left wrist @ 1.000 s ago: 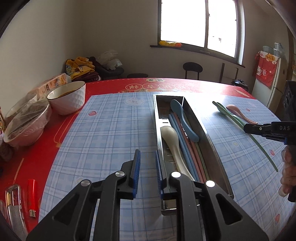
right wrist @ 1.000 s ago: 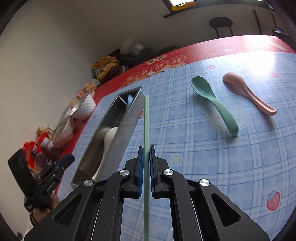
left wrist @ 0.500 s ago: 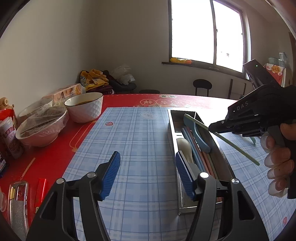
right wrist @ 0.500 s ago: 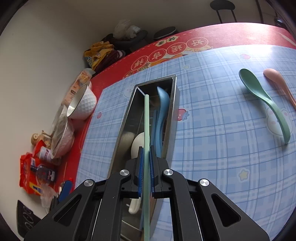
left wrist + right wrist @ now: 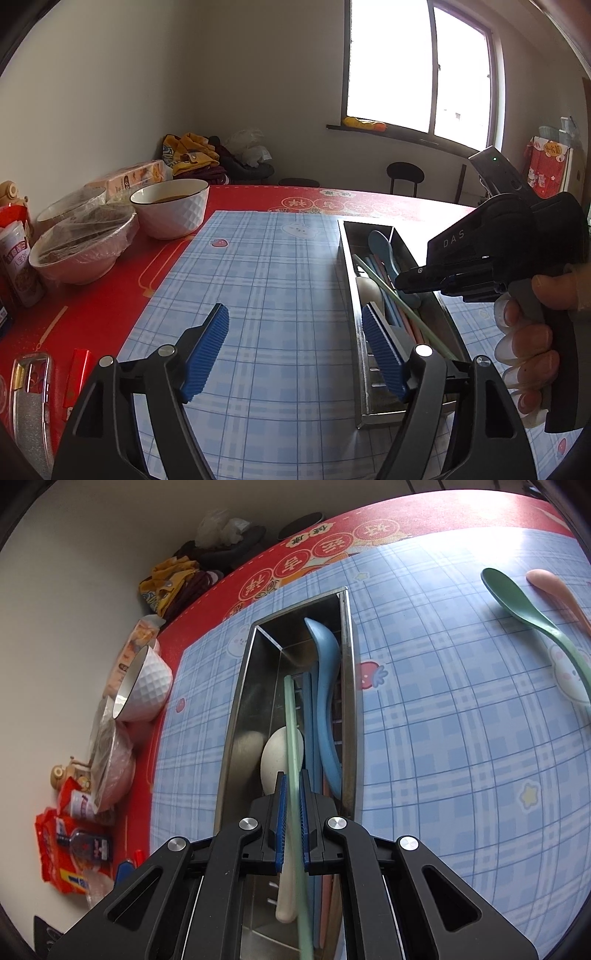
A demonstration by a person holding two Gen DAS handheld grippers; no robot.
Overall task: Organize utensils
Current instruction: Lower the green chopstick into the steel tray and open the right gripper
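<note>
A long metal tray (image 5: pixel 236 716) lies on the blue checked mat and holds a blue spoon (image 5: pixel 325 672), a white spoon (image 5: pixel 273 753) and several coloured chopsticks. My right gripper (image 5: pixel 291 805) hovers over the tray's near half. Its jaws are just starting to open, with a pale green chopstick (image 5: pixel 290 716) still between the pads and slanting down into the tray. A green spoon (image 5: pixel 517 602) and a pink spoon (image 5: pixel 554 587) lie on the mat to the right. My left gripper (image 5: pixel 295 350) is low over the mat beside the tray (image 5: pixel 345 258), its jaws opening with nothing between them.
A white bowl (image 5: pixel 170 206) and film-covered bowls (image 5: pixel 81 243) stand on the red cloth at the left, with a red lighter (image 5: pixel 75 376) and a phone case (image 5: pixel 29 398) nearer. Snack packets (image 5: pixel 66 849) crowd the table's left edge. A person's hand (image 5: pixel 528 347) holds the right gripper's handle.
My right gripper carried the green chopstick leftward from the mat to over the tray and lowered its tip inside. My left gripper's jaws went from nearly shut to wide apart.
</note>
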